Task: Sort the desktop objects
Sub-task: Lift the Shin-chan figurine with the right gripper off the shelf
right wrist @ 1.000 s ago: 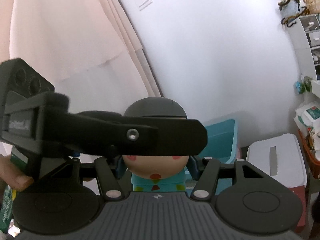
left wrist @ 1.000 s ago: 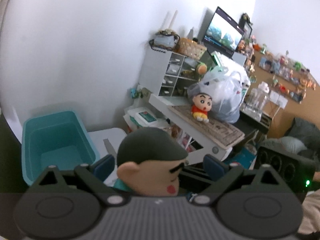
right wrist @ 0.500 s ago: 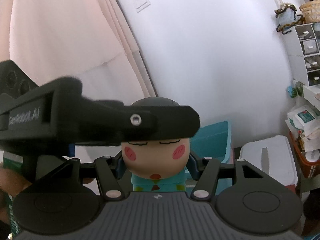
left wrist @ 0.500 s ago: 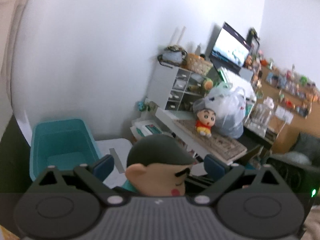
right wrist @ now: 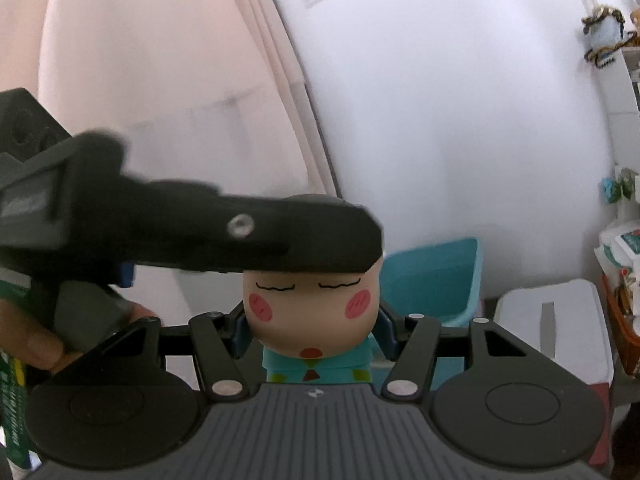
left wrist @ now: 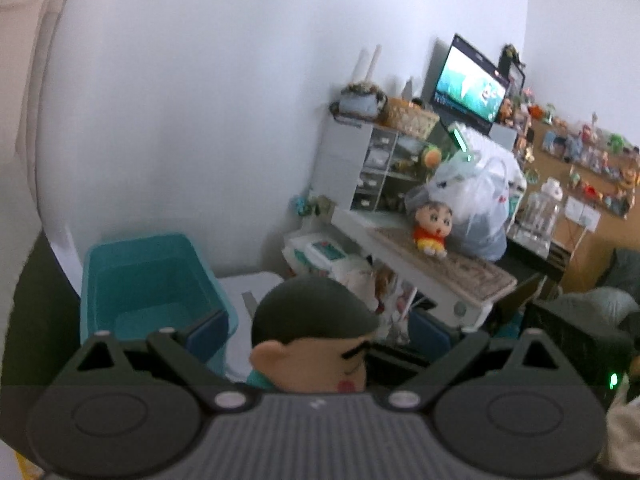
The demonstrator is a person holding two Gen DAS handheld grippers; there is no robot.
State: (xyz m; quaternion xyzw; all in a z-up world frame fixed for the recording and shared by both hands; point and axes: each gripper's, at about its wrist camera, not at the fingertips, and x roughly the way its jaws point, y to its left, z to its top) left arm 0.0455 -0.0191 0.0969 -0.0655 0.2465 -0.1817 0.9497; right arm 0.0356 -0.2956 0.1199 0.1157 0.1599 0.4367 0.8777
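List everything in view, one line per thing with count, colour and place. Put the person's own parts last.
figurine: one, teal outfit, dark hair, between the right gripper's pads
bin: one, teal, open, by the wall
lidded box: one, white, right of the bin
plush doll: one, red shirt, on the white shelf
plastic bag: one, whitish, behind the doll
drawer unit: one, white, against the wall
screen: one, lit, above the drawers
curtain: one, pink, left
right gripper: one, black, shut on the figurine's head
left gripper: one, black, open around the head
hand: one, holding the left gripper
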